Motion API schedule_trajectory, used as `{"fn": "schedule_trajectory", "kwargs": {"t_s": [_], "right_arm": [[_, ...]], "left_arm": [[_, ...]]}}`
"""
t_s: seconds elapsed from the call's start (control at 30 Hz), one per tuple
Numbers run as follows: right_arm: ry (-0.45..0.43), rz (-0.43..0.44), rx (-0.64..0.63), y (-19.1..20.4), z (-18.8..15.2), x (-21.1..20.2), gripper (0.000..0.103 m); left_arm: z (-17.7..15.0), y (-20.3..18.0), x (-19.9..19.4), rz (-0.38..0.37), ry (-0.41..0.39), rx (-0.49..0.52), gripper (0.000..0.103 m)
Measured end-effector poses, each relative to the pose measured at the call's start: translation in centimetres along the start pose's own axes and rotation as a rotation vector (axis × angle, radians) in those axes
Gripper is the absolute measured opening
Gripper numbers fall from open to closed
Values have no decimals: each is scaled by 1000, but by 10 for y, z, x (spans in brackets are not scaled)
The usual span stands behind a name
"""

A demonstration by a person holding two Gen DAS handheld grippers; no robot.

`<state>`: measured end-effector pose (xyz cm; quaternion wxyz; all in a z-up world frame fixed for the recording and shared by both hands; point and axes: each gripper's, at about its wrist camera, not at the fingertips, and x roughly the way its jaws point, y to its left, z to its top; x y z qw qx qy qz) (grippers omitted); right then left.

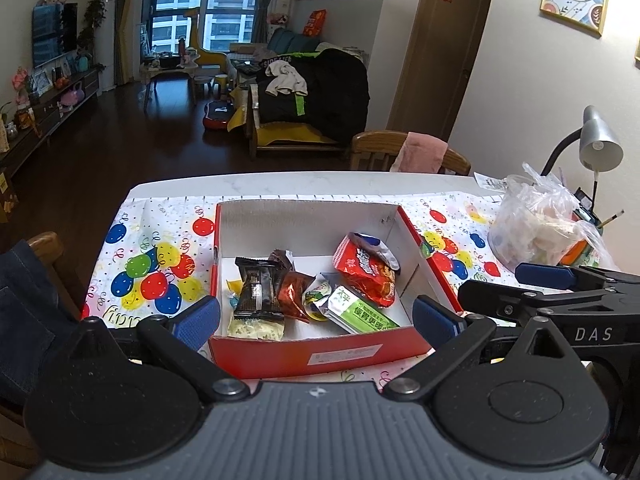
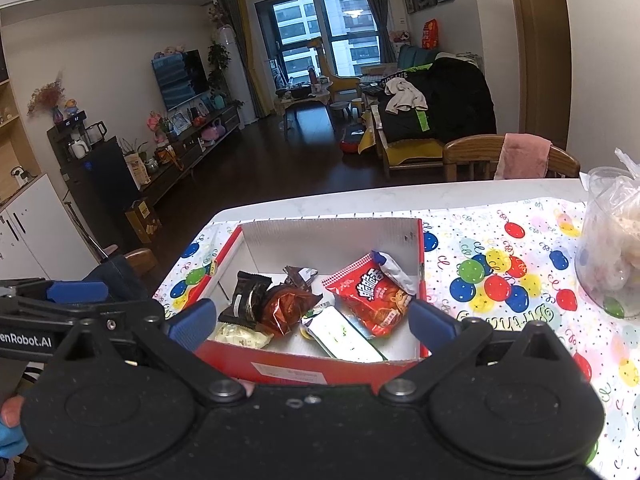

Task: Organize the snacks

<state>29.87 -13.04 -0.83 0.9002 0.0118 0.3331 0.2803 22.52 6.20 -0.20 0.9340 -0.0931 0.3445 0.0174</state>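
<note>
A red cardboard box (image 1: 320, 354) with a white inside sits on the balloon-print tablecloth; it also shows in the right wrist view (image 2: 288, 372). In it lie several snacks: a red chip bag (image 1: 366, 274) (image 2: 370, 298), a black wrapped cake (image 1: 256, 292) (image 2: 244, 300), a brown-red packet (image 1: 294, 294) (image 2: 286, 308), a green-white bar (image 1: 362, 312) (image 2: 340, 334) and a pale yellow packet (image 1: 256, 328) (image 2: 242, 336). My left gripper (image 1: 318, 320) is open and empty at the box's near wall. My right gripper (image 2: 310, 322) is open and empty, just right of the left one, which shows in its view (image 2: 76, 292).
A clear jar wrapped in a plastic bag (image 1: 536, 228) (image 2: 612, 244) stands at the right of the table. A grey desk lamp (image 1: 598, 144) stands behind it. Wooden chairs (image 1: 408, 152) (image 2: 508, 158) stand at the far side and at the left (image 1: 44, 248).
</note>
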Motion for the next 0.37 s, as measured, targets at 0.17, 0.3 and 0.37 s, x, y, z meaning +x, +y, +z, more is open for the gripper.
{"fn": "schedule_trajectory", "kwargs": {"t_s": [0.17, 0.3, 0.37], "right_arm": [[0, -12, 7, 0, -5, -6, 103], [-2, -28, 11, 2, -10, -13, 103], [-2, -37, 14, 2, -13, -17, 103]], "left_arm": [[-3, -2, -3, -7, 0, 10, 103], [-5, -3, -5, -18, 7, 11, 103], [-7, -3, -7, -33, 12, 10, 103]]}}
